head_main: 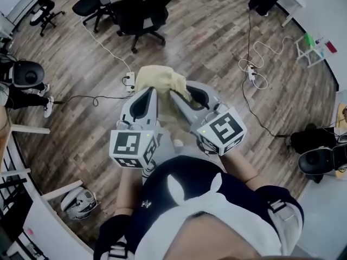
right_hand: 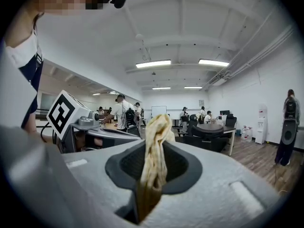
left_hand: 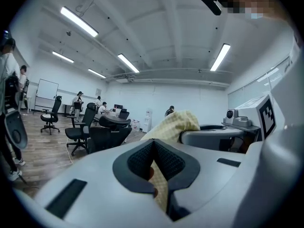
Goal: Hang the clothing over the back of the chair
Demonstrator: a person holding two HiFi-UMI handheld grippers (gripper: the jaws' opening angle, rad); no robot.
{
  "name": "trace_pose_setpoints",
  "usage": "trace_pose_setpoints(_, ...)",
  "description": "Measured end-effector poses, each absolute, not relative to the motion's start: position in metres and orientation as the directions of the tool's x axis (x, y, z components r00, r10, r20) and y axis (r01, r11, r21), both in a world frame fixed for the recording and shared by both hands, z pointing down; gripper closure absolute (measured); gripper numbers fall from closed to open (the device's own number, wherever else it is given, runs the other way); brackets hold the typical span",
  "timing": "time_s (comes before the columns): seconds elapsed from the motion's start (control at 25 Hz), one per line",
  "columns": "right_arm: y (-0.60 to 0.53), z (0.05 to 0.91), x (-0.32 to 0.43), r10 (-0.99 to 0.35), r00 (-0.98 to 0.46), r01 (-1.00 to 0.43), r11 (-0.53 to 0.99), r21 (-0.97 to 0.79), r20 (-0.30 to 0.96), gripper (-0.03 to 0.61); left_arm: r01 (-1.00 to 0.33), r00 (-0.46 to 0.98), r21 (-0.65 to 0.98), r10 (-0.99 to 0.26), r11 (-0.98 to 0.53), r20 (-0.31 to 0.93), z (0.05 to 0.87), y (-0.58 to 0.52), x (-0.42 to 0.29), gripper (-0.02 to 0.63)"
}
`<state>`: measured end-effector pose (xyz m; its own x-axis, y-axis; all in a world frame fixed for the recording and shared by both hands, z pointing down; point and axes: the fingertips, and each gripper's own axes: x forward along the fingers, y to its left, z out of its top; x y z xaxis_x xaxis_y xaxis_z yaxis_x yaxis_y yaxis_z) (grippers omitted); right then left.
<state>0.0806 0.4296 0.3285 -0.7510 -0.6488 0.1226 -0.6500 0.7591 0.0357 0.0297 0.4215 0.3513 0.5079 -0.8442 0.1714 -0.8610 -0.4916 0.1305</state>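
Observation:
A pale yellow garment [head_main: 160, 83] hangs bunched between my two grippers, above the wooden floor. My left gripper [head_main: 144, 97] is shut on one edge of the yellow cloth [left_hand: 164, 179], which runs up to a fold [left_hand: 178, 125] on the right. My right gripper [head_main: 181, 95] is shut on another bunch of the cloth [right_hand: 154, 160], which stands up between the pads. Both grippers are held level and close together. A black office chair [head_main: 142, 12] stands ahead of them on the floor, also seen in the left gripper view [left_hand: 107, 136].
More black chairs [head_main: 95, 1] stand at the back left. Cables and a power strip [head_main: 129, 82] lie on the floor, another strip [head_main: 251, 72] to the right. A round table with chairs [right_hand: 211, 136] and several people are in the room. A white helmet-like object [head_main: 78, 202] lies lower left.

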Motion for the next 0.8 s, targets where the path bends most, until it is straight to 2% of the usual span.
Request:
trace_pose_setpoints(0.48, 0.335, 0.337, 0.05, -0.671, -0.723, -0.678, 0.735, 0.017, 0.164, 0.511, -0.839, 0.544, 0.158, -0.817, -0.521, 0.193, 0.358, 0.326, 0.003, 0.607)
trace_pose_setpoints(0.8, 0.255, 0.324, 0.018, -0.674, -0.725, -0.677, 0.735, 0.033, 0.144, 0.511, -0.84, 0.541, 0.163, -0.821, -0.517, 0.183, 0.352, 0.241, -0.036, 0.608)
